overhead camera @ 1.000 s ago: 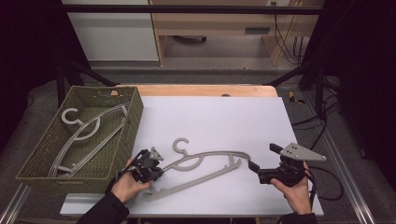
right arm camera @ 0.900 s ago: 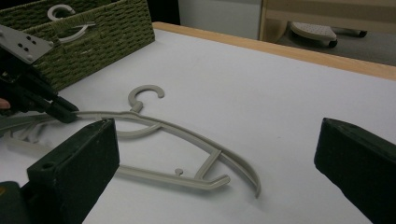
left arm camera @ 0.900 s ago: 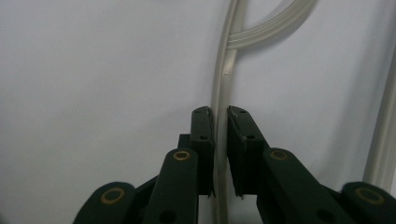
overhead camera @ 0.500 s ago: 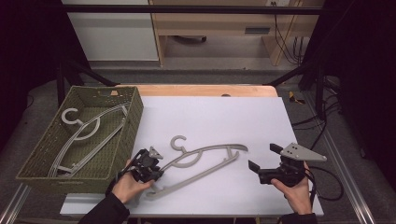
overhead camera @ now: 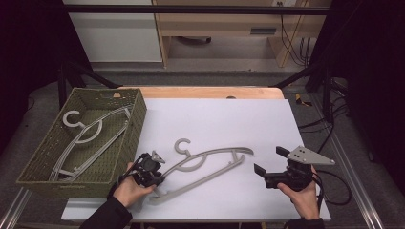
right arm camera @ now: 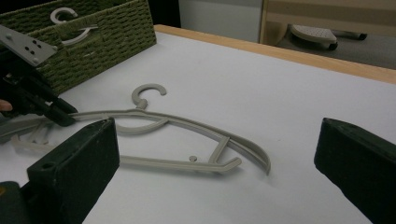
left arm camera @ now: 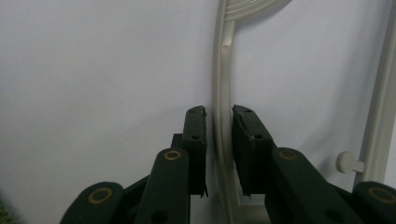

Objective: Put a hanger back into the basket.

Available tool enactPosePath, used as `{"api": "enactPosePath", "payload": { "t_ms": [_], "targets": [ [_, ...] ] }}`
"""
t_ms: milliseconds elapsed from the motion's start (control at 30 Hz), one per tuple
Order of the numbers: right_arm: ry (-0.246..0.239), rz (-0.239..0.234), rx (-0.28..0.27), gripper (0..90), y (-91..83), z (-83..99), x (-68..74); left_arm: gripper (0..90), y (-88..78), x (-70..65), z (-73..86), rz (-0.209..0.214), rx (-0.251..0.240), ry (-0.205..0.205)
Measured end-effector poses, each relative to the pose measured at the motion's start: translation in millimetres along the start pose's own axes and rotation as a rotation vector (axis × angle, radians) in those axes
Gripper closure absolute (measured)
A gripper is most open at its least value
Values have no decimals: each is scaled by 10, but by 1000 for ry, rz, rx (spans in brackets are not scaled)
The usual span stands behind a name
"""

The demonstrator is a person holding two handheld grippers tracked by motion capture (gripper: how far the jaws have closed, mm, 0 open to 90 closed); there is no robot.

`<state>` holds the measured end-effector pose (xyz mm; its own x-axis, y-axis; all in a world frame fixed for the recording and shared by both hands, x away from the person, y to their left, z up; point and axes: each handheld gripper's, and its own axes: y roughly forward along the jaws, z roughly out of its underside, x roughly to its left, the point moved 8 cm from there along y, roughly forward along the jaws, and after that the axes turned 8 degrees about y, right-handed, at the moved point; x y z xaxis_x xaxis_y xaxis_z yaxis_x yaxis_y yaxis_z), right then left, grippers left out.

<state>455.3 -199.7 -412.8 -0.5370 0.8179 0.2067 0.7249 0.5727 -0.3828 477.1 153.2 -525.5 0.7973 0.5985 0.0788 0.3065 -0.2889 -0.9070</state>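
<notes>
At the near edge of the table (overhead camera: 215, 119), the person's left hand (overhead camera: 128, 190) comes up from the near left corner, forearm angled toward the middle, holding the left gripper (overhead camera: 152, 172) low over the white surface. Its jaws are nearly together and have just been closing a little further, with the thin arm of the grey hanger (overhead camera: 210, 164) between them; the left gripper view shows that arm running straight up between the two black pads (left arm camera: 196, 135), which sit right against it, with a slight gap on one side. Near the near right corner the right hand (overhead camera: 301, 195) holds the right gripper (overhead camera: 267, 164) level, pointing left toward the hanger and well apart from it, its jaws wide apart and holding nothing. The hanger lies flat a little inward from the near edge, left of centre, its hook toward the far side. The right gripper view shows the hanger's crossbar (right arm camera: 177, 163) and a small peg on it, and the left gripper clamped at the hanger's far end. Farther off, along the left edge, stands a green woven basket (overhead camera: 136, 119) with another grey hanger (overhead camera: 86, 136) lying inside.
</notes>
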Motion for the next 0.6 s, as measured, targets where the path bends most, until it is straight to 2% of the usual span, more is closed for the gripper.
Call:
{"api": "enactPosePath", "payload": {
  "t_ms": [100,200,300,433,600],
  "targets": [
    [5,1,-2,3,8,-2,8,804,1,-15,-11,-19,19,10],
    [8,-1,9,3,13,13,5,820,-2,-18,-13,-22,20,-7],
    [7,0,10,3,17,18,-4,827,-7,-24,-9,-34,12,-4],
    [8,1,11,3,11,19,-12,829,-33,-13,6,-11,-25,-27],
    [6,1,10,3,3,19,-20,830,-151,-10,-53,-50,-102,-27]
  ]
}}
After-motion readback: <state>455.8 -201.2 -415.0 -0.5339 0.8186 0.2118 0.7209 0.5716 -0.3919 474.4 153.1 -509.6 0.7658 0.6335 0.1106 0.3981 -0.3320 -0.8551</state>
